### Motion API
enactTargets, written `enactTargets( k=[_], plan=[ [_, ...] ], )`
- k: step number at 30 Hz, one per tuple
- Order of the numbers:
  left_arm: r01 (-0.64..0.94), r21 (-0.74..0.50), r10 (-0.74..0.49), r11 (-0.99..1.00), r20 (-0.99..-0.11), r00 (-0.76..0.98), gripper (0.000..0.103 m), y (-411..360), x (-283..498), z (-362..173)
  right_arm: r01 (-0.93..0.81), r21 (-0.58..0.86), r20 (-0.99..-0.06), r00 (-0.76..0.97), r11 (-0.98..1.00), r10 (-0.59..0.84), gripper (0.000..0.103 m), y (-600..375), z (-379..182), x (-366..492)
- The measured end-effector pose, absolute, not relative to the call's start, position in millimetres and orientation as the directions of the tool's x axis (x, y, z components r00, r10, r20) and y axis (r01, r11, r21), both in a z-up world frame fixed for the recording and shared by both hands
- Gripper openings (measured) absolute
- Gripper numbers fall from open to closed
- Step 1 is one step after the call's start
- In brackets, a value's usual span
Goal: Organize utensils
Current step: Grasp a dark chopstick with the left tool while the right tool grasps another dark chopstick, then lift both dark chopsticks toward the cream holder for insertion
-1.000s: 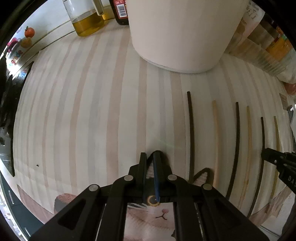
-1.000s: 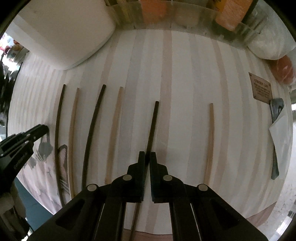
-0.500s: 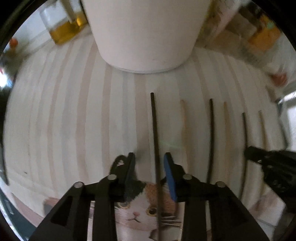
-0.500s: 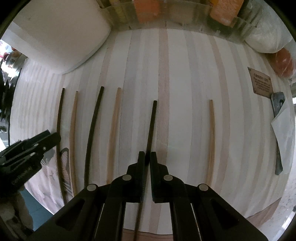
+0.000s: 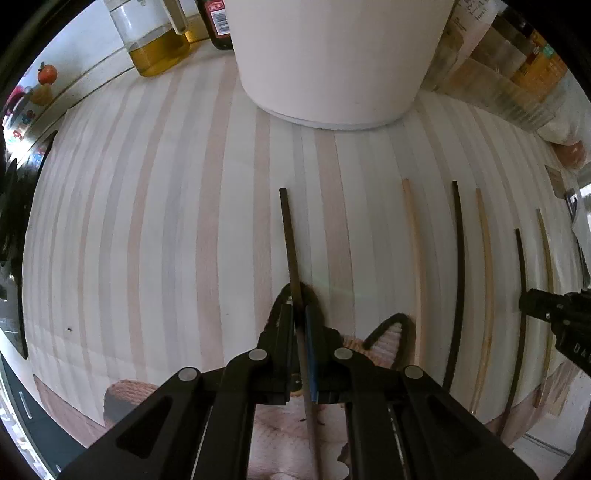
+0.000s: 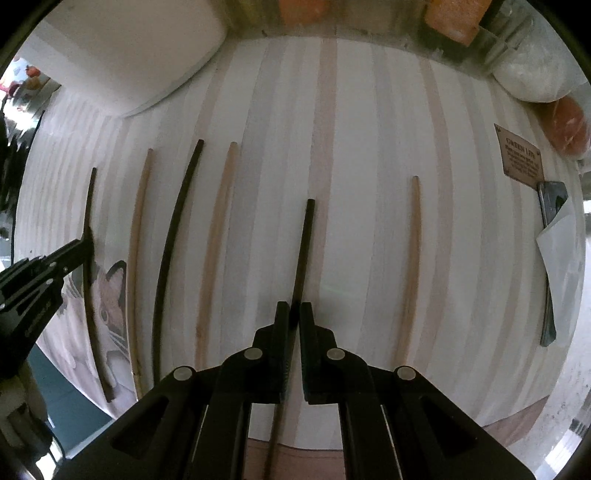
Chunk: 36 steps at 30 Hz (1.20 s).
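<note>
Several chopsticks, dark and pale, lie side by side on the striped tabletop [image 5: 147, 221]. My left gripper [image 5: 300, 310] points straight down, its jaws closing tight on the leftmost dark chopstick [image 5: 290, 236], which runs between the pads. In the right wrist view my right gripper [image 6: 293, 312] is shut on another dark chopstick [image 6: 303, 243]. A pale chopstick [image 6: 412, 266] lies to its right. To its left lie a pale chopstick [image 6: 218, 236] and a dark one [image 6: 173, 240]. The left gripper [image 6: 79, 247] shows at the far left edge there.
A big white container [image 5: 340, 55] stands at the back, with an oil jar [image 5: 155, 40] and a dark bottle [image 5: 218, 22] to its left. A cat-print mat [image 5: 388, 332] lies at the near edge. A label card [image 6: 521, 155] and a dark utensil [image 6: 550, 258] lie at the right.
My left gripper, shut beside the leftmost dark chopstick a second ago, opened around it, then closed on it. The right gripper has stayed shut on its chopstick.
</note>
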<state>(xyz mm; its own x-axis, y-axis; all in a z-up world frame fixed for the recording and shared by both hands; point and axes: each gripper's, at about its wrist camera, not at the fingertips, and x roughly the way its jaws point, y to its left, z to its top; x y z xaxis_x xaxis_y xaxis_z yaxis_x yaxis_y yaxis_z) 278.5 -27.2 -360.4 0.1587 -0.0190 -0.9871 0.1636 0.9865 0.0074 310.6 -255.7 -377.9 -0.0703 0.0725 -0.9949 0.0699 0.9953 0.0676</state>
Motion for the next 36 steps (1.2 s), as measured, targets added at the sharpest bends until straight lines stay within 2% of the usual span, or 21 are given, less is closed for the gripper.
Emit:
enactTargets(
  k=[26,32,36],
  plan=[
    [0.166,0.023,-0.007,0.986,-0.984,0.177,0.003,-47,296,-360,0.05,0.026,-0.997,-0.073,0.998,0.03,0.006,-242,-382,321],
    [0.181,-0.003,-0.037,0.983,-0.981,0.188,0.003,-49,289,-345,0.107,0.09,-0.996,-0.008,0.99,0.091,0.005,-247,-376,314],
    [0.175,-0.026,-0.065,0.984,-0.973,0.221,0.003,-48,278,-324,0.118,0.145,-0.988,0.078,0.982,0.136,0.005,-245,-352,305]
  ],
)
